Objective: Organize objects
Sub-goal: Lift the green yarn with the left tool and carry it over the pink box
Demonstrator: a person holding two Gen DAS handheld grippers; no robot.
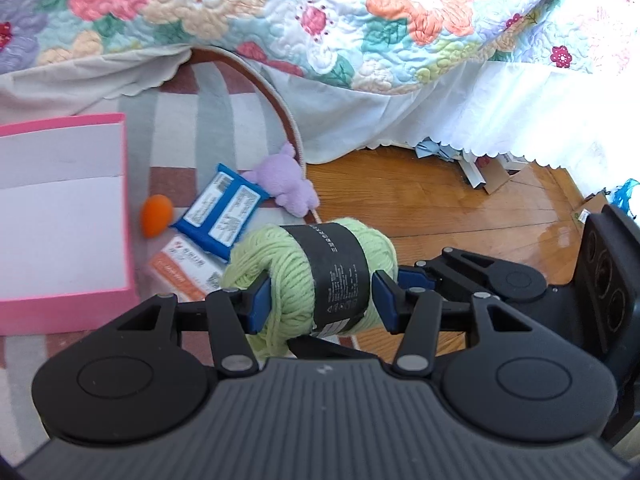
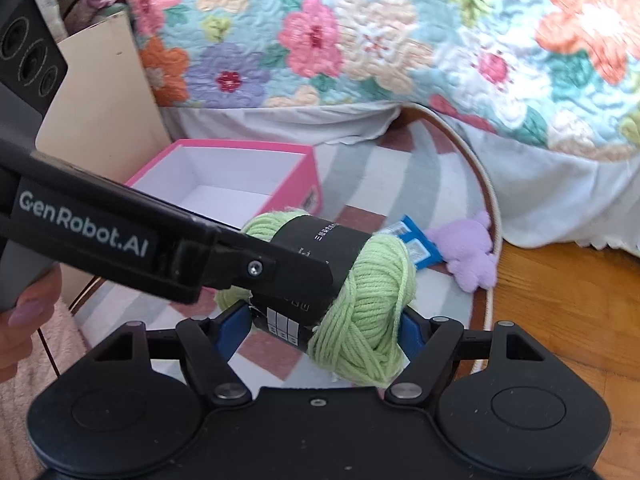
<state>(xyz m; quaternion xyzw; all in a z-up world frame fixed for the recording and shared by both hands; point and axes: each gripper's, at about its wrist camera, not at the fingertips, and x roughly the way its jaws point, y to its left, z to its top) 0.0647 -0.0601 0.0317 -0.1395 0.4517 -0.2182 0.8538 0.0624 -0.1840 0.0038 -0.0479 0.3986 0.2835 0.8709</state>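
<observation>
Yarn (image 1: 308, 276), a green skein with a black band, is pinched across its middle by the left gripper (image 1: 320, 300), part open, and across its length by the right gripper (image 2: 316, 336), set wider. It hangs above the rug (image 1: 224, 120), right of the pink box (image 1: 64, 216). Blue packet (image 1: 224, 212), orange ball (image 1: 157, 215) and purple plush (image 1: 286, 184) lie beside the box.

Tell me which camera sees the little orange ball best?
The left wrist view. There the orange ball lies in plain sight on the striped rug, between the pink box and the blue packet. The right wrist view does not show it at all; the green yarn and the left gripper's arm fill that part of the picture.
</observation>
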